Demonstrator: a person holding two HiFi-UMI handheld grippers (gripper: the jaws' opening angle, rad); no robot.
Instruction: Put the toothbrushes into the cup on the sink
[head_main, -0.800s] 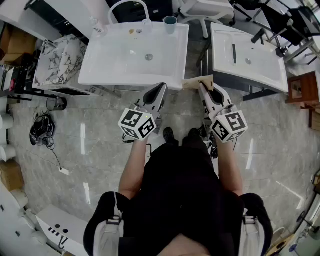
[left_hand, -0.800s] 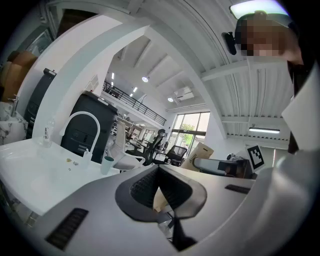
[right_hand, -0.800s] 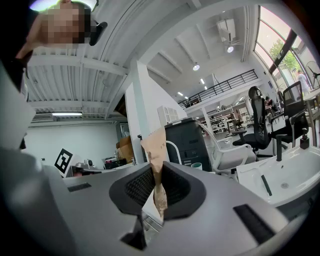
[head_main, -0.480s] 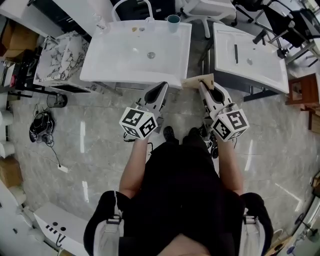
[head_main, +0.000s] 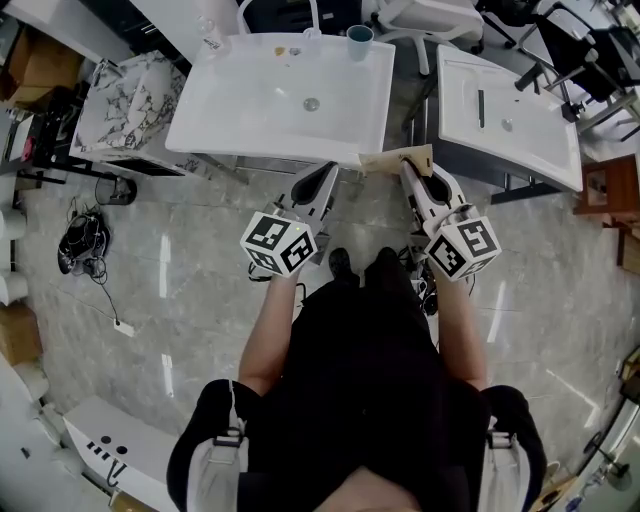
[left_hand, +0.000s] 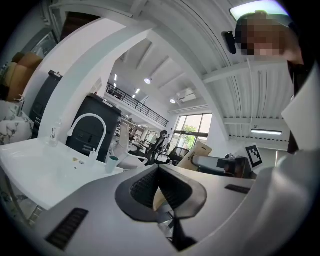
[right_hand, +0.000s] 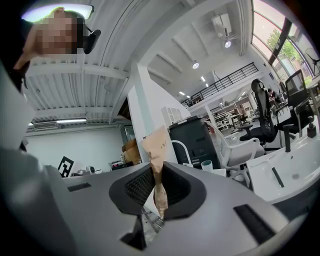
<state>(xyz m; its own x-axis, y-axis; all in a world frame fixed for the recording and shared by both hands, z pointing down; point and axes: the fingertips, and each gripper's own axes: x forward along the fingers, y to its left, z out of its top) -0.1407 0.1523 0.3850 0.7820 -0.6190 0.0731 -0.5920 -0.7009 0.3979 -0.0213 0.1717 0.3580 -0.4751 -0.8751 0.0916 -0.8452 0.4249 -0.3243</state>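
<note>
A white sink (head_main: 250, 110) stands ahead of me, with a teal cup (head_main: 360, 42) on its back rim beside the white arched faucet (head_main: 275, 8). My right gripper (head_main: 408, 168) is held before the sink's front right corner, shut on a brown paper packet (head_main: 390, 162). In the right gripper view the packet (right_hand: 156, 145) sticks up crumpled from between the pads, with the cup (right_hand: 206, 165) small beyond it. My left gripper (head_main: 326, 172) hovers at the sink's front edge, jaws together and empty. In the left gripper view the cup (left_hand: 113, 163) stands far off.
A second white sink (head_main: 510, 110) stands to the right, separated by a narrow gap. A marble-patterned block (head_main: 130, 100) adjoins the sink's left side. Cables (head_main: 85, 245) lie on the tiled floor at left. Office chairs (head_main: 420, 15) stand behind the sinks.
The sinks and cup have drifted slightly right and down in the head view. Both grippers keep the same pose, the right one still gripping the packet.
</note>
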